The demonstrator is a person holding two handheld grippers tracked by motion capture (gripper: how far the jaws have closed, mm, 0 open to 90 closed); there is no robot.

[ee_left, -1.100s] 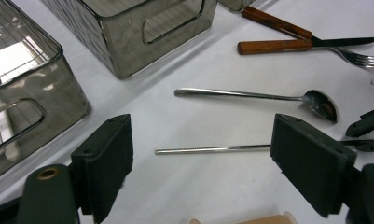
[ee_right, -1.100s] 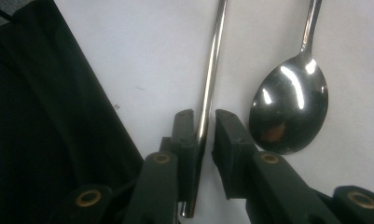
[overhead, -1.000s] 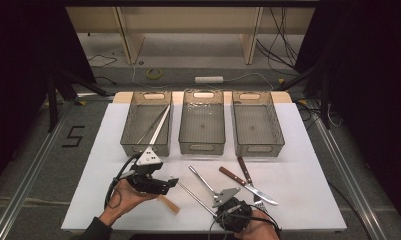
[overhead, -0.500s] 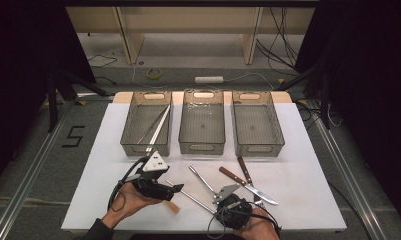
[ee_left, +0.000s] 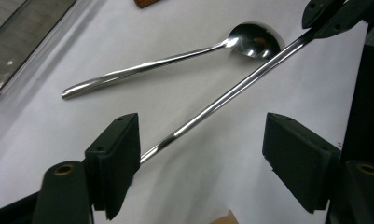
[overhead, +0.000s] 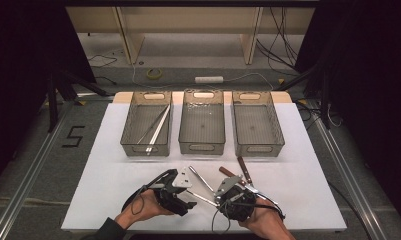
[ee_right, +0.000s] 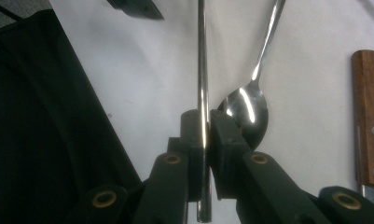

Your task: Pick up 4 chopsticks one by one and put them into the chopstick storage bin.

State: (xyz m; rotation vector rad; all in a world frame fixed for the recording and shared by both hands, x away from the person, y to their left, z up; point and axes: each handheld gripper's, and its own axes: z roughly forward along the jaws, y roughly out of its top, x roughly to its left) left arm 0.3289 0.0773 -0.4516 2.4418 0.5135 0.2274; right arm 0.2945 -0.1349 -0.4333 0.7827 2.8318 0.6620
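Item: steel rod [ee_right: 202, 70] — handover at counter's [overhead: 108, 190] six o'clock edge.
Right claw [ee_right: 206, 128] clenched on rod; left claw [ee_left: 201, 156] released, jaws just been closing astride its free end — centre it before clamping.

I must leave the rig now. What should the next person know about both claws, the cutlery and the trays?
Right claw: shut on a thin shiny steel rod, holding it near one end.
Left claw: open; its jaws have just been closing, the rod's free end between them, its pads not pressing.
On the white table: a steel spoon and a wooden-handled knife.
Three clear plastic trays at the back; the left tray already holds long steel pieces, the other two look empty.
Left, probably: bring the rod, spoon and knife to the trays.
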